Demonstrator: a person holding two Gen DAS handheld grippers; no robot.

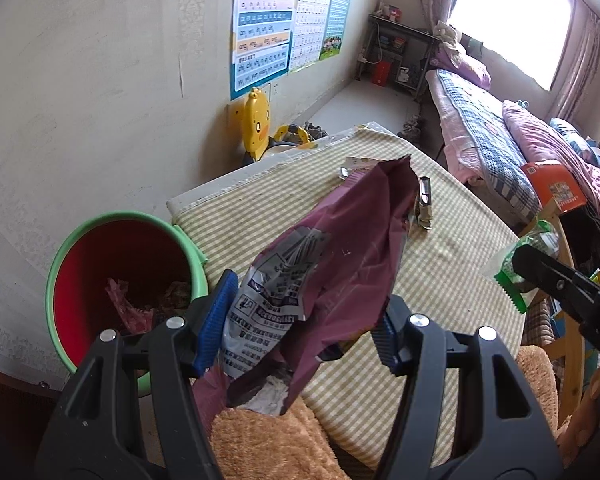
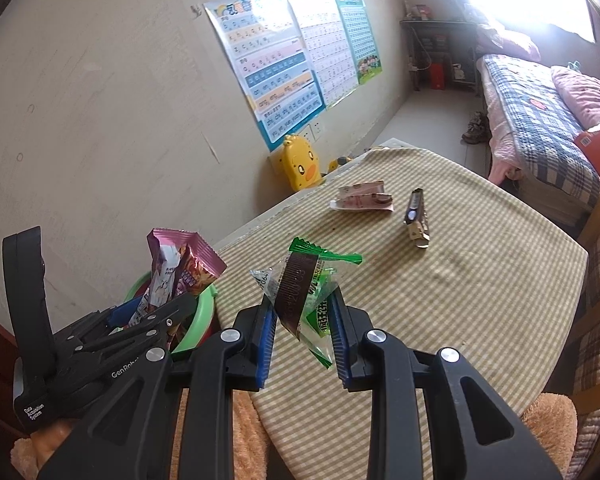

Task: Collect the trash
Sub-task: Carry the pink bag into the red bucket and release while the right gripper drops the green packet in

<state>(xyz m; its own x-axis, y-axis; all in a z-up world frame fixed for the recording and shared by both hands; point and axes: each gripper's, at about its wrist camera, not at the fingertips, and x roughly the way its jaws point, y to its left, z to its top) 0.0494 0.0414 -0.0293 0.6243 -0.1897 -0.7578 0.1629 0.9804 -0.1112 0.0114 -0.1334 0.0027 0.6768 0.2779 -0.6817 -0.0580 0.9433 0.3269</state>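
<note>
while the green-rimmed bin (image 1: pixel 66 248) sits off the table's left edge, the left gripper (image 1: pixel 300 320), nearer it, clamps a maroon snack bag (image 1: pixel 340 248), long axis pointing away from the jaws. right gripper (image 2: pixel 302 324) pinches a green wrapper (image 2: pixel 312 296) over the table (image 2: pixel 480 300).

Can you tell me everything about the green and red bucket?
The bucket is round, looks like plastic, with a light green outside and rim and a red inside. It stands upright and open beside the checked table, near the wall. Crumpled wrappers lie at its bottom. The left gripper holds a maroon bag next to it.
</note>
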